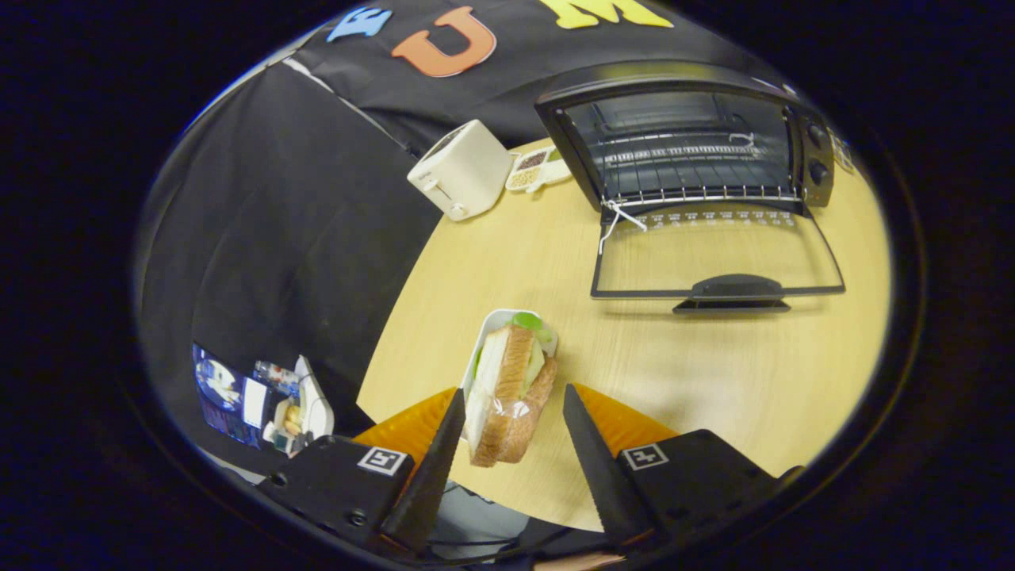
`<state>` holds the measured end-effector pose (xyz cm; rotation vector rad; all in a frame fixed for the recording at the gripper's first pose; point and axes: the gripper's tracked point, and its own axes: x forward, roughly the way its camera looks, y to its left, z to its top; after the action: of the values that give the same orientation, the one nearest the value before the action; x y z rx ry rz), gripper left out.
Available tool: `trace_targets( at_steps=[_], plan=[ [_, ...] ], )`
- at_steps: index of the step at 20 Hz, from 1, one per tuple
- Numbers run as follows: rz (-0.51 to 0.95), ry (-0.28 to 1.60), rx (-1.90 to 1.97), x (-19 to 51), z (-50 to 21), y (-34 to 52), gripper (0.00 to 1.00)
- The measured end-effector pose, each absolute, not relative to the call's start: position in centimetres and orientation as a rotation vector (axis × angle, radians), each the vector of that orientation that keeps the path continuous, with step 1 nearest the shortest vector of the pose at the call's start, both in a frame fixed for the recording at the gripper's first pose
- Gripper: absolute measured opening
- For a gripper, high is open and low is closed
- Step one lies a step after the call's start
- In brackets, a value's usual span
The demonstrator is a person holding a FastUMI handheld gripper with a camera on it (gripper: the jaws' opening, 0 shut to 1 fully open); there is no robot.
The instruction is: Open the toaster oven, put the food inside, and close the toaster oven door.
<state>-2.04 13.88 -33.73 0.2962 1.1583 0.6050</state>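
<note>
A black toaster oven (698,135) stands at the far side of the wooden table (714,373), its glass door (714,262) folded down flat and the wire rack inside bare. A wrapped sandwich (511,392) lies on a small white tray (496,333) near the table's front edge. My gripper (511,404) is open, with the sandwich's near end between the two fingertips. A gap shows between each finger and the bread.
A white pop-up toaster (462,169) stands at the back left, with a small divided dish (537,169) beside it. A white string (614,218) hangs from the oven's left hinge. Left of the table's curved edge lies black cloth, with some clutter (262,400) down low.
</note>
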Motion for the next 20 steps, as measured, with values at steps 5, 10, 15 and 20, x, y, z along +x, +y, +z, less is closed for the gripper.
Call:
trace_targets(
  at_steps=[5,10,15,20],
  plan=[
    [0.557,1.212,0.401,-1.3,-34.3,13.9,0.60],
    [0.573,1.231,0.429,-1.8,-34.0,14.0,0.40],
    [0.618,1.200,0.509,-2.1,-31.8,13.5,0.38],
    [0.671,1.099,0.660,-0.5,-28.8,12.1,0.38]
  ],
)
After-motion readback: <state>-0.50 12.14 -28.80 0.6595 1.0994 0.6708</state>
